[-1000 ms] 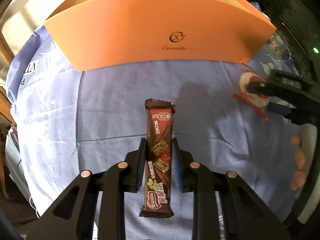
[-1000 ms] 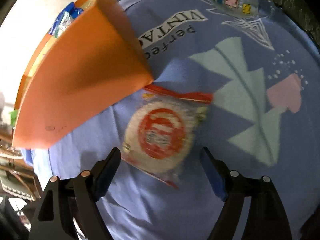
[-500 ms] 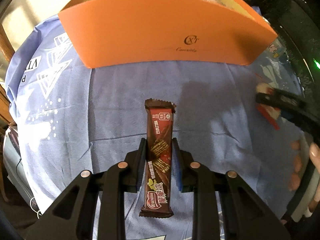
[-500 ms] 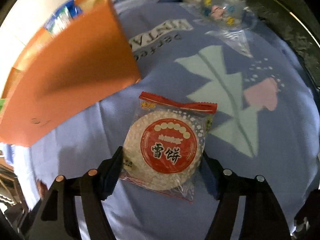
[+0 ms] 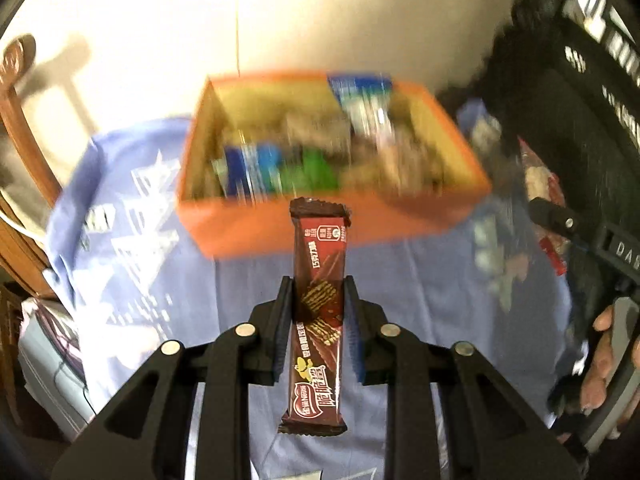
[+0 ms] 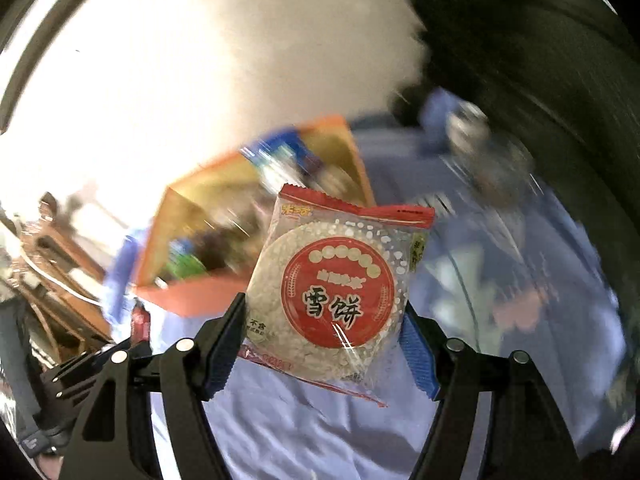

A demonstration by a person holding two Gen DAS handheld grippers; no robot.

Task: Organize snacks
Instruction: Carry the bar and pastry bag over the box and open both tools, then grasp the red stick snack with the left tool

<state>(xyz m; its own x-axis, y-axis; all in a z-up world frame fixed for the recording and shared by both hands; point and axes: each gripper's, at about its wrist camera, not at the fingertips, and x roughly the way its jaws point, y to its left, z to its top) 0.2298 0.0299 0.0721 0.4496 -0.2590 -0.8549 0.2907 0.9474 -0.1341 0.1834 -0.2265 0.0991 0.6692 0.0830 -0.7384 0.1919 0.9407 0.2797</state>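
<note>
My left gripper (image 5: 317, 300) is shut on a brown chocolate wafer bar (image 5: 318, 280) and holds it in the air in front of the orange box (image 5: 328, 224). The box holds several snack packs. My right gripper (image 6: 324, 320) is shut on a round rice cracker pack (image 6: 332, 292) with a red label, lifted above the cloth to the right of the orange box (image 6: 192, 296). The right gripper also shows at the right edge of the left wrist view (image 5: 560, 220), with the cracker pack (image 5: 538, 176) in it.
A blue printed cloth (image 5: 420, 304) covers the table. A clear snack bag (image 6: 480, 136) lies at the far right of the cloth. A wooden chair (image 5: 20, 128) stands at the left. A dark bin (image 5: 580, 80) is at the right. The view is motion-blurred.
Both grippers have risen from the cloth with their snacks, so the open top of the orange box is now in view. The right gripper closed on the cracker pack and lifted it.
</note>
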